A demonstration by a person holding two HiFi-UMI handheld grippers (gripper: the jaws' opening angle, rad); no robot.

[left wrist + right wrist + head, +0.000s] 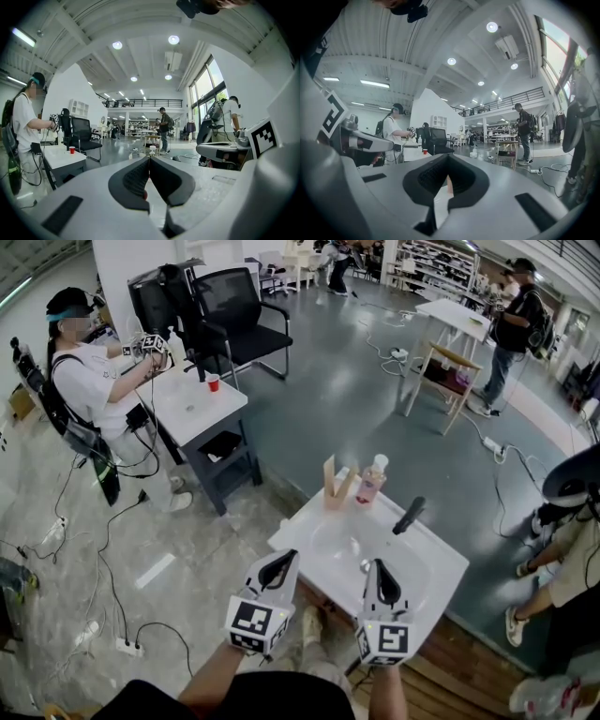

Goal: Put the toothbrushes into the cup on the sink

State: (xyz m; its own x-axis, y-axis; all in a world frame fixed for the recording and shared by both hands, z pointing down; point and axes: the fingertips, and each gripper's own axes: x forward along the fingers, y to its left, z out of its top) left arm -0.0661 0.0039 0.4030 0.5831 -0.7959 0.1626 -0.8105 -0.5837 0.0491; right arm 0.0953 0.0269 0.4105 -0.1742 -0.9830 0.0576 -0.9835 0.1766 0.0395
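A white sink (441, 568) stands in front of me in the head view. At its far left corner several tan sticks (337, 486) stand upright; they look like the toothbrushes, but they are too small to be sure. A clear round cup (334, 542) sits on the sink's left part. My left gripper (278, 568) hovers at the sink's near edge, shut and empty. The right gripper (379, 577) hangs beside it over the basin, also shut with nothing held. In both gripper views the jaws meet, left gripper (149, 160) and right gripper (448, 158), and both look out level across the room.
A black faucet (409, 515) and a soap bottle (371, 479) stand at the sink's far edge. A person sits at a white table (192, 409) with a red cup (213, 382) at far left. Office chairs, cables and other people fill the room.
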